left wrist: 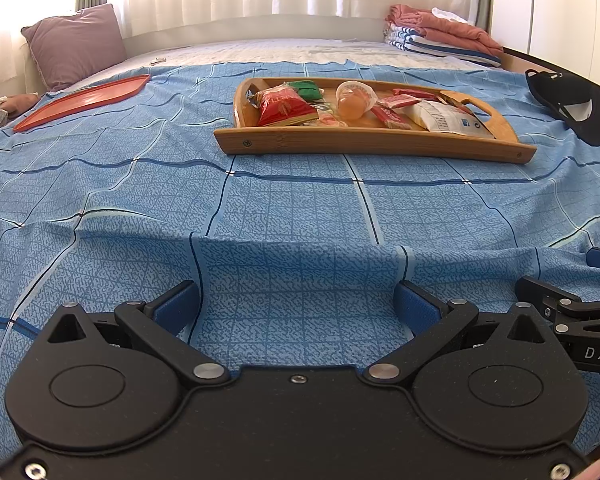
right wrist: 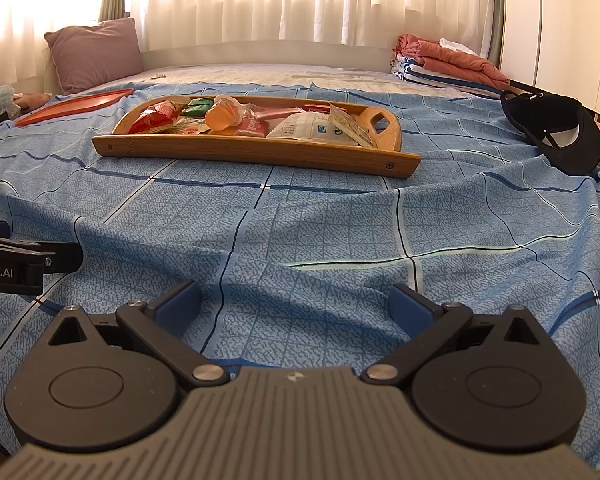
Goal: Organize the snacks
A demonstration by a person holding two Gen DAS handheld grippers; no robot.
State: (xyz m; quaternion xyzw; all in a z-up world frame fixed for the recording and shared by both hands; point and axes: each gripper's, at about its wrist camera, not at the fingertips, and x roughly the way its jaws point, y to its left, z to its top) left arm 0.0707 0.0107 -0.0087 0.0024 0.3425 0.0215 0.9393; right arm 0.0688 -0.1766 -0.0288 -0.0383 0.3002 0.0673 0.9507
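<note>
Nearest to me, the left gripper (left wrist: 296, 300) and the right gripper (right wrist: 296, 300) are hovering side by side low over the blue checked bedspread (left wrist: 292, 208), each with its blue-padded fingers spread wide and nothing between them, which reads as a resting or ready pose more than a working one. Further up the bed, the wooden tray (left wrist: 364, 142) is sitting flat on the spread, and the snacks are all lying inside its rim: a red packet (left wrist: 284, 110), a green packet (left wrist: 306, 89), an orange jelly cup (left wrist: 354, 102) tipped on its side, slim red bars (left wrist: 396, 101) and a white pouch (left wrist: 440, 118), heaped loosely and overlapping, not set in rows. Off to the left, well apart, a flat red tray (left wrist: 84, 100) is lying bare, perhaps meant as a second place for sorting. That would fit snacks gathered and finished with, or a jumble waiting to be divided; I cannot tell which. Beyond, a black cap (left wrist: 568, 108) is resting near the right edge, a mauve pillow (left wrist: 74, 44) is leaning by the curtains, and folded laundry (left wrist: 440, 38) is stacked in the far corner.
</note>
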